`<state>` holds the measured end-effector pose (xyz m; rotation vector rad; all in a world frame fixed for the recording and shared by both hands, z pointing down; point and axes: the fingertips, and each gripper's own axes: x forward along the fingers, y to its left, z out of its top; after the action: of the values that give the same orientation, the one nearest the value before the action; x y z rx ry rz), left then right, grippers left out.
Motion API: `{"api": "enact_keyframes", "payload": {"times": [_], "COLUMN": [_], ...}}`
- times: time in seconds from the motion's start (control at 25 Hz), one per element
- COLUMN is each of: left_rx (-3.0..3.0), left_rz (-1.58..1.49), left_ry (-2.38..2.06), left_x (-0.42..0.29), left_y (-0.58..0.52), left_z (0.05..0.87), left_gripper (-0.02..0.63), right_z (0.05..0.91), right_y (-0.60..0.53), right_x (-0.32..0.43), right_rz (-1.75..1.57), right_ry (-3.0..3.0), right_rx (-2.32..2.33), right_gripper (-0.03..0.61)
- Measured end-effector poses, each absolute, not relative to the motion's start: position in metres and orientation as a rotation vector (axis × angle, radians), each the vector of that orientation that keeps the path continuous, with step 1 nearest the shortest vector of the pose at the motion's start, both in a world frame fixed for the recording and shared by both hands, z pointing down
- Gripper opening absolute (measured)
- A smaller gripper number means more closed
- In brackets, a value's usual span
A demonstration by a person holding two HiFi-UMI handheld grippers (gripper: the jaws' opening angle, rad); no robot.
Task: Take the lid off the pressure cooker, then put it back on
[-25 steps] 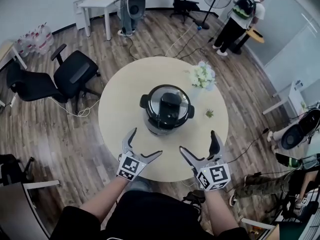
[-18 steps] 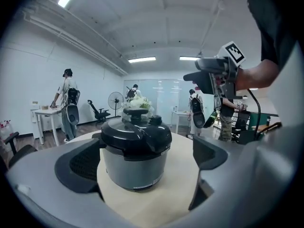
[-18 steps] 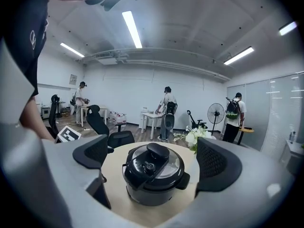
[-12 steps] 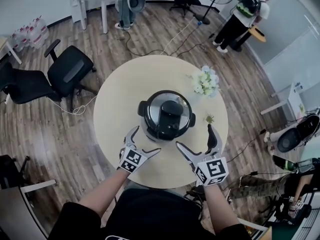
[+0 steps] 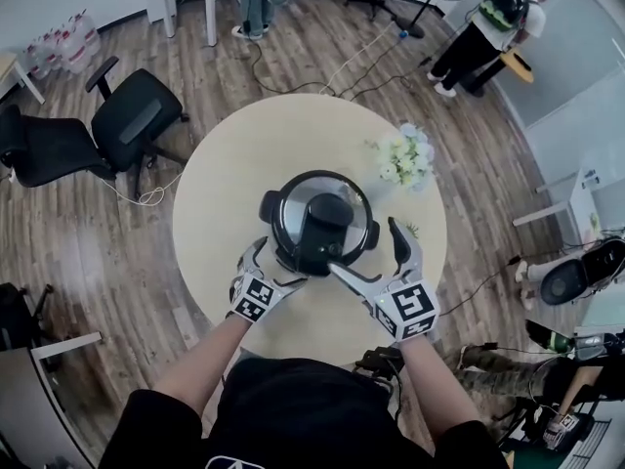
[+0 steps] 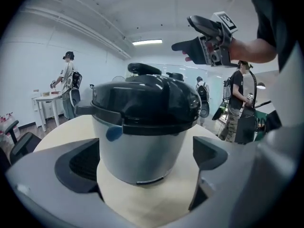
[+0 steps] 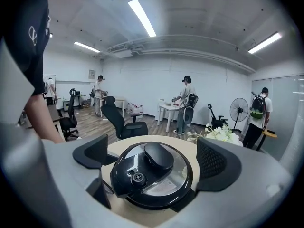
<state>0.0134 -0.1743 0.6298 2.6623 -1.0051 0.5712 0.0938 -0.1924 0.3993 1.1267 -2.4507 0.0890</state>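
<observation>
Closing off-centre on the lid [image 7: 152, 172] is risking that the whole pressure cooker [image 5: 319, 221] is sliding across the table [image 5: 225, 164], because the lid is sitting closed on it. Your left gripper [image 5: 281, 262] is waiting wide open at the cooker's near wall, grasping nothing. Your right gripper [image 5: 363, 246] is hovering wide open above the lid, also empty.

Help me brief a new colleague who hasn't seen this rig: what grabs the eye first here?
A pressure cooker stands at the middle of a round table, its black lid on. The left gripper and right gripper, both open, hover at its near side. White flowers sit beyond it on the right.
</observation>
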Motion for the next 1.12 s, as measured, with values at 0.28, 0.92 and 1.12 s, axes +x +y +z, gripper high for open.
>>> {"api": "enact_keyframes", "payload": {"times": [0.28,0.92,1.12], "left_rx": [2.686,2.707,2.706], "left_rz": [0.6,0.638,0.639], "left_ry": [-1.048,-1.117,-1.114], "left_x": [0.019,0.018,0.018], "left_y": [-0.182,-0.187,-0.185], "left_z": [0.643,0.651,0.651], "left_gripper": [0.591,0.591,0.591], "right_z": [0.428,0.522,0.52], "right_y": [-0.219,-0.253,-0.254], "right_x": [0.077,0.037,0.034], "right_rz": [0.096,0.095,0.109], "right_ry": [-2.417,-2.028,-1.993], "right_rx": [0.888,0.141,0.056], "right_gripper": [0.595,0.495,0.363]}}
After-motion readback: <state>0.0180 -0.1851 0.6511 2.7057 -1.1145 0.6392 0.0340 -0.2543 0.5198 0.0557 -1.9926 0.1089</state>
